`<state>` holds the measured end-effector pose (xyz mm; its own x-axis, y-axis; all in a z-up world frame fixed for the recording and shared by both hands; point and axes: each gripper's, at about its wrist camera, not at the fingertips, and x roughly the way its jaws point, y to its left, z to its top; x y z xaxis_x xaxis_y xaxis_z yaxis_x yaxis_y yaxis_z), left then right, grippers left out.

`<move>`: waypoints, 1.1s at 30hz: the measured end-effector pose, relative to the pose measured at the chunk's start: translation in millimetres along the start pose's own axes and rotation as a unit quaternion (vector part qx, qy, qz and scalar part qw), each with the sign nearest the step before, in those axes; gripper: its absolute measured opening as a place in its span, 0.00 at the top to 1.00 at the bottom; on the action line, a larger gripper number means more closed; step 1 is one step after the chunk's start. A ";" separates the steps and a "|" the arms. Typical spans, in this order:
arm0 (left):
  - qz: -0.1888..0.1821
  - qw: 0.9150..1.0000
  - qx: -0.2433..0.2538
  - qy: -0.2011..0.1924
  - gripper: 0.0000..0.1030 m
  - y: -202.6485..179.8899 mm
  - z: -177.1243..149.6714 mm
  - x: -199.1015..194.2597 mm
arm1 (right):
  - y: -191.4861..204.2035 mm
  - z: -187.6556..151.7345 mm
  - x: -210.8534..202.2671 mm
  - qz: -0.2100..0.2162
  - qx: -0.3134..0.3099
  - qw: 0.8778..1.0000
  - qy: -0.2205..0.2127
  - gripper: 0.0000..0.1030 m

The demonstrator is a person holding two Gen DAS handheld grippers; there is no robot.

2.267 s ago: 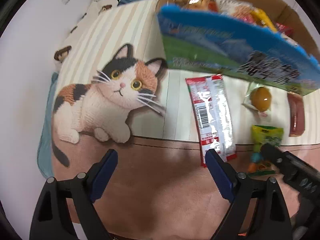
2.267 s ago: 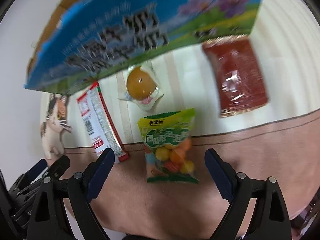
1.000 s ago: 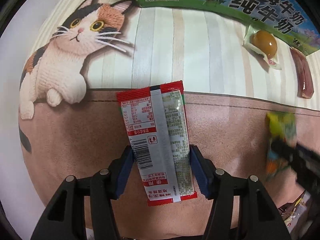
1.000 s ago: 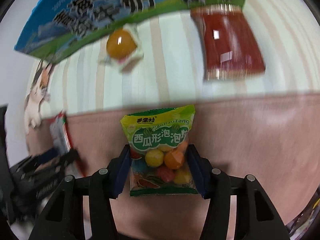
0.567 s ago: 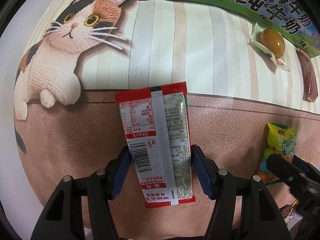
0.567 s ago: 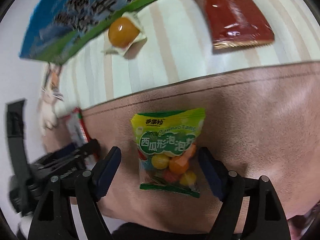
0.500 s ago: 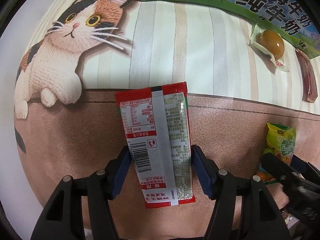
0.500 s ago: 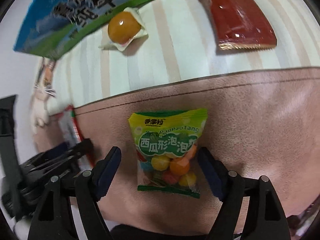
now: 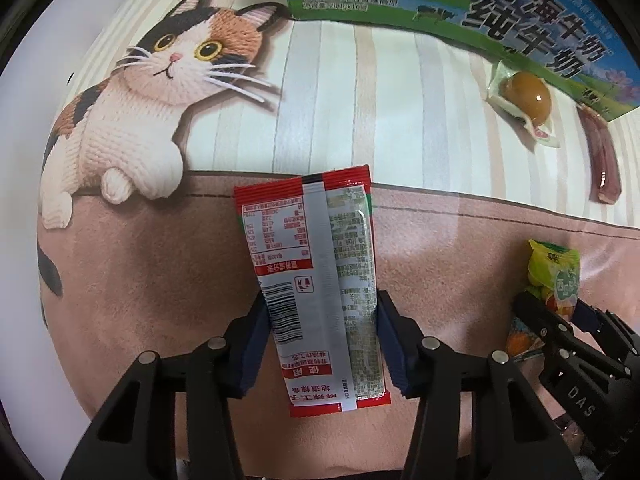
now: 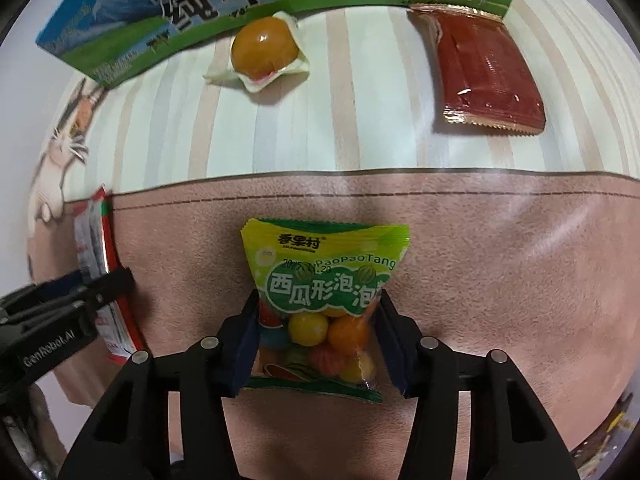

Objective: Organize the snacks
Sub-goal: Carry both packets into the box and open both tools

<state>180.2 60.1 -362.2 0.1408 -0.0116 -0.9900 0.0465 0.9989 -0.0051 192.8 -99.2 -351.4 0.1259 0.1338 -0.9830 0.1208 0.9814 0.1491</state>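
Note:
A long red and white snack packet (image 9: 308,248) lies lengthwise on the pink part of the mat. My left gripper (image 9: 322,312) points down at it, jaws closing, with both pads pressing the packet's long edges. A green bag of coloured gum balls (image 10: 324,264) sits to its right. There my right gripper (image 10: 318,308) has its jaws closing, and the pads squeeze the bag's sides. In the left wrist view the right gripper (image 9: 560,336) and the green bag (image 9: 554,268) show at the right edge. The right wrist view shows the left gripper (image 10: 80,292) and the packet (image 10: 94,240) at the left.
A blue and green milk carton box (image 10: 200,0) stands at the far side of the cat-print mat (image 9: 160,80). Before it lie a wrapped brown egg (image 10: 264,46) and a dark red flat packet (image 10: 484,64). Some clutter shows at the lower right.
The right jaws stood wide around the green bag half a second ago and have now closed onto it. The left jaws have tightened on the red and white packet.

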 end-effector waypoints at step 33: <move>-0.055 0.984 0.100 -0.137 0.54 -36.9 208.6 -211.2 | -51.2 134.2 -228.5 0.163 0.025 0.970 -0.179 0.46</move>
<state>355.0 16.3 -123.5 0.3845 -0.1579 -0.9095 0.2661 0.9624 -0.0545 290.0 -198.5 -120.1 0.4985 0.3717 -0.7832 0.0624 0.8857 0.4601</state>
